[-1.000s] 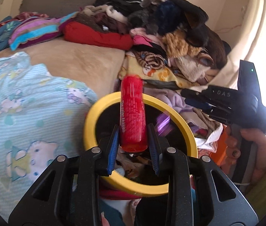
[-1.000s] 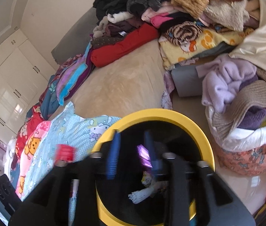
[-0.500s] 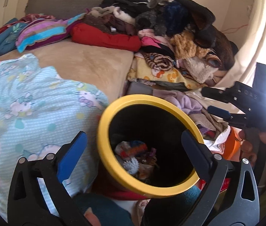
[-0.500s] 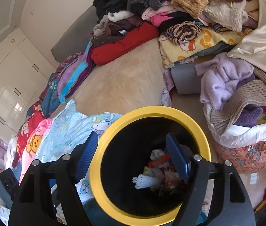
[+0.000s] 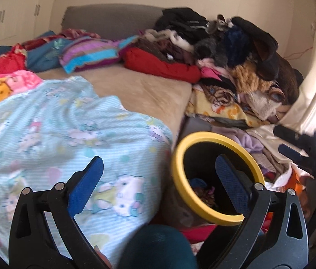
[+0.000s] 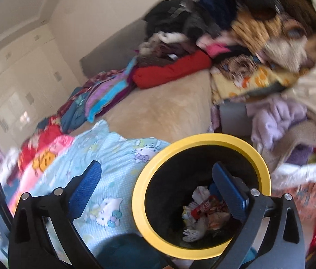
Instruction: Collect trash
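Note:
A black bin with a yellow rim (image 5: 181, 157) stands on the floor beside the bed. Crumpled wrappers and paper (image 6: 205, 210) lie at its bottom; the left wrist view shows only a dark part of that trash (image 5: 205, 192). My left gripper (image 5: 158, 161) is open and empty, above the blanket's edge and the bin's left side. My right gripper (image 6: 156, 167) has its jaws opening wide with nothing between them. Its right finger hangs over the bin's mouth (image 6: 202, 137). In the left wrist view it shows blurred at the right edge (image 5: 280, 139).
A light blue cartoon blanket (image 5: 68, 134) covers the near bed, with beige mattress (image 5: 140, 89) behind. Piled clothes (image 5: 236, 56) rise at the back right. A full laundry basket (image 6: 292, 134) stands right of the bin. Something teal and rounded (image 5: 158, 246) sits below the grippers.
The left gripper let go of a red tube and the right a small purple wrapper; both went into the bin. Both grippers opened wide and drew back and leftward from the bin.

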`<state>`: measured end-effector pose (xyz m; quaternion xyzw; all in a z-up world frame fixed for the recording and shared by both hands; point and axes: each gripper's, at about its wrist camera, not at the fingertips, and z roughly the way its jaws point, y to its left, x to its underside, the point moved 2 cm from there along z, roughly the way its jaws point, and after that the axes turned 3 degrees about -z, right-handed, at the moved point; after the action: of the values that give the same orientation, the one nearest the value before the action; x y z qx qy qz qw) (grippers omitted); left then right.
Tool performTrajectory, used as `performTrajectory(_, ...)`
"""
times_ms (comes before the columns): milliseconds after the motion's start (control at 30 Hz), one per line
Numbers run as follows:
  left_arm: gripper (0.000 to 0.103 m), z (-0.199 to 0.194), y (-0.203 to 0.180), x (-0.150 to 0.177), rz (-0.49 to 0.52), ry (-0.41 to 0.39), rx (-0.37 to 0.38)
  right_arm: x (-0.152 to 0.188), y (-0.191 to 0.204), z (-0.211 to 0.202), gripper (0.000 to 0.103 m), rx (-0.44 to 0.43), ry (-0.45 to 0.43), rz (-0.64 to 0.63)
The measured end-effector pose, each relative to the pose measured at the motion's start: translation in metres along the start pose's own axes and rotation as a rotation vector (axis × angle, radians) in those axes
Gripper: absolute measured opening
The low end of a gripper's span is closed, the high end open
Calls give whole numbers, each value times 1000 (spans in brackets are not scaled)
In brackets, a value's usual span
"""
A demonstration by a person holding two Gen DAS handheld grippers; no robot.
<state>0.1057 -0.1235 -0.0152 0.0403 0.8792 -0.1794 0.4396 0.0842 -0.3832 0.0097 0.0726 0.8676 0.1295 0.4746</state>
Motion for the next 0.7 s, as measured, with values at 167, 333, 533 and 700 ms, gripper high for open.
performTrajectory(167,92,-30,21,0,-20,-84,-46,24,32,-19,97,24,-109,-135)
performTrajectory(333,92,-54,32,6,-18,-148,-99,44,54,-35,97,81,-209,-198)
performTrajectory(533,92,-67,37,24,15,-186,-168,62,67,-50,97,133,-333,-279)
performTrajectory(700,92,-79,33,37,53,-236,-150,74,69,-45,97,122,-306,-292)
